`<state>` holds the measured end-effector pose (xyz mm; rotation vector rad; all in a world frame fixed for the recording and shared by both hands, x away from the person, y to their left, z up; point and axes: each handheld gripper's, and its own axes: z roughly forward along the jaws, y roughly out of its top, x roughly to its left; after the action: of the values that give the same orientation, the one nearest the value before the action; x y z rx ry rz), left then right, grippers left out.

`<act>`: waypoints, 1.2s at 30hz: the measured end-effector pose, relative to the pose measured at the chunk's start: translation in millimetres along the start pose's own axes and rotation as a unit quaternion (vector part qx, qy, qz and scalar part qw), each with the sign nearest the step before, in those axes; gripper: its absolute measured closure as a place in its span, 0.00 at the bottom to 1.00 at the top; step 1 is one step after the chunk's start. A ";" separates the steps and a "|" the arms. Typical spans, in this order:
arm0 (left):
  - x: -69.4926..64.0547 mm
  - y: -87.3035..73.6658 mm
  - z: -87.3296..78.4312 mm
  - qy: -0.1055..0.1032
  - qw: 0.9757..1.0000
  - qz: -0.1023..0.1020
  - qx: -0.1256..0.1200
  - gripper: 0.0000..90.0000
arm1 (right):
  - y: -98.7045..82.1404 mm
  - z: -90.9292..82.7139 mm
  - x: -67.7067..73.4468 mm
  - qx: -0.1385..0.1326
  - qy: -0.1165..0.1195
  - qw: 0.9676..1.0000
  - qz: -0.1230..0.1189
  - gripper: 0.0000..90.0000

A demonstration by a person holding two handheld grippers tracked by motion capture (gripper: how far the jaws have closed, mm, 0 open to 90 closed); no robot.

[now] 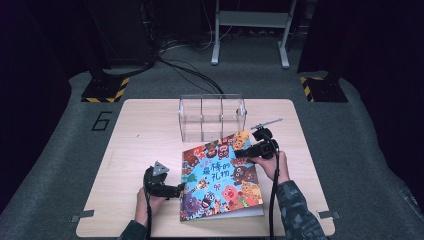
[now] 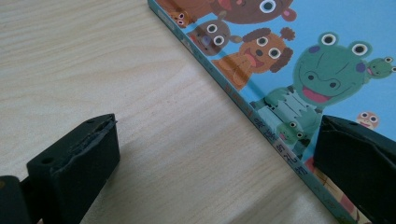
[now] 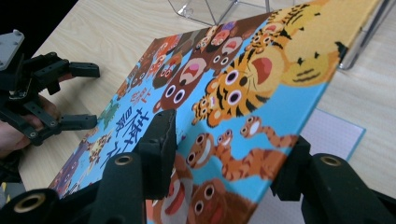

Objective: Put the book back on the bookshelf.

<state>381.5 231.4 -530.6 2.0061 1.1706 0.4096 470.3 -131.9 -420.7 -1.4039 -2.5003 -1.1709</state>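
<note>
Colourful book: a picture book [image 1: 220, 177] with cartoon animals on a blue cover lay right of centre on the pale wooden table [image 1: 135, 150], its far right corner lifted.
Right gripper: the right gripper [image 3: 224, 154] was clamped on the book's raised cover, one jaw on top and one beneath, with a white page exposed below.
Left gripper: the left gripper [image 2: 215, 158] sat released at the book's near left edge, jaws wide, one over bare wood and one over the cover beside the spine.
Clear box: a transparent divided box [image 1: 212, 117] stood just beyond the book's far edge.
Open room: bare tabletop stretched left of the book.
</note>
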 end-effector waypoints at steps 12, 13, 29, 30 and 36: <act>0.2 0.0 0.1 0.000 1.000 0.000 -0.001 0.00 | 17.0 14.8 5.7 0.011 -0.017 1.000 -0.022 0.49; 0.1 0.0 0.1 -0.001 1.000 0.000 -0.001 0.00 | 17.7 15.3 5.4 0.013 -0.019 0.999 -0.024 0.49; 0.2 0.0 0.0 -0.001 1.000 0.000 0.000 0.00 | 17.9 12.4 1.3 -0.004 0.008 0.999 -0.032 0.58; 0.2 0.0 0.0 -0.001 1.000 0.000 0.000 0.00 | 19.1 12.1 1.4 -0.001 0.013 1.000 -0.028 0.58; 0.4 0.1 0.1 -0.003 1.000 0.003 0.000 0.00 | 24.9 13.8 2.0 0.009 0.007 0.999 -0.032 0.55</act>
<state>381.8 231.6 -530.6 2.0101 1.1608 0.4080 492.0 -114.3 -415.2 -1.3159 -2.5569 -1.1613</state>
